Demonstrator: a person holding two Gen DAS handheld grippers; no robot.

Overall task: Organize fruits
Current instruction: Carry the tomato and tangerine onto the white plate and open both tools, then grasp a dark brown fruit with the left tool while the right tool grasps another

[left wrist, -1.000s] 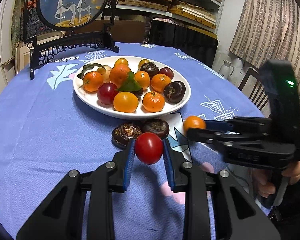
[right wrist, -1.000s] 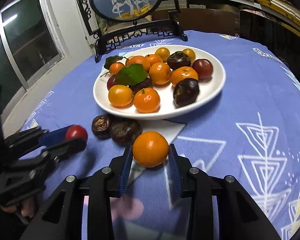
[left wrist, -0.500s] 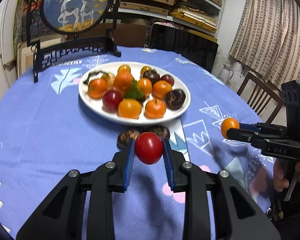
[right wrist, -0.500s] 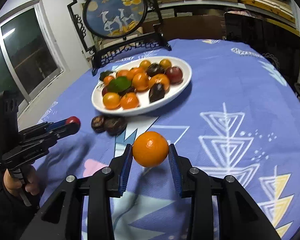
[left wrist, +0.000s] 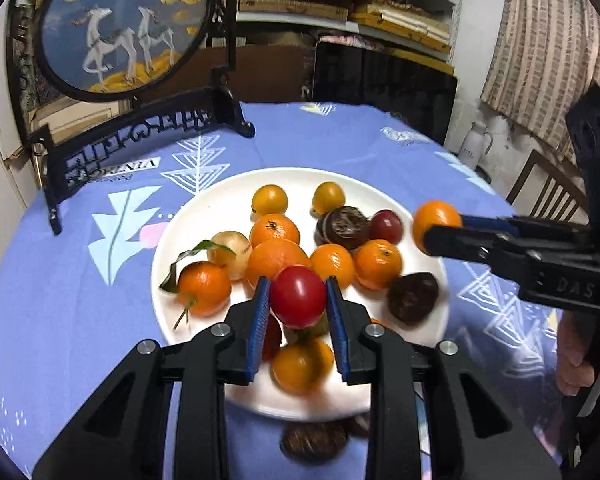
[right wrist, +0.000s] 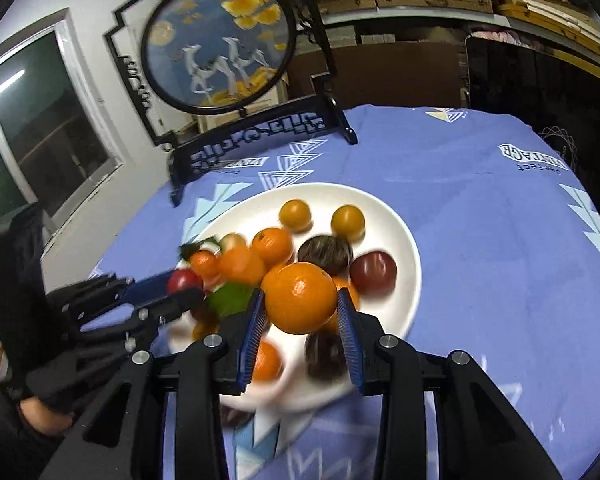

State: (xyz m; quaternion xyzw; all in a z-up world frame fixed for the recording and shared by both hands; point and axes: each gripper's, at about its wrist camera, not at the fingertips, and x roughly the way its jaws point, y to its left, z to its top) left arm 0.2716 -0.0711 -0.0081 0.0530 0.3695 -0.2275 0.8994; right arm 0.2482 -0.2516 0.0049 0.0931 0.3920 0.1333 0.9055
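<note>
My left gripper (left wrist: 298,298) is shut on a red tomato (left wrist: 298,296) and holds it above the near part of the white plate (left wrist: 204,216). My right gripper (right wrist: 302,300) is shut on an orange mandarin (right wrist: 300,298) above the plate's (right wrist: 384,208) near right part. The plate holds several mandarins, yellow and red tomatoes and dark brown fruits. The right gripper with its mandarin (left wrist: 436,224) also shows in the left wrist view, and the left gripper with the tomato (right wrist: 184,282) in the right wrist view.
A dark brown fruit (left wrist: 314,444) lies on the blue tablecloth (left wrist: 60,300) just before the plate. A black framed round deer picture (left wrist: 120,28) stands at the table's far left. A wooden chair (left wrist: 548,188) stands at the right.
Both grippers have moved forward and up over the plate, carrying the tomato and the mandarin. The plate and its fruits now lie right under the fingers.
</note>
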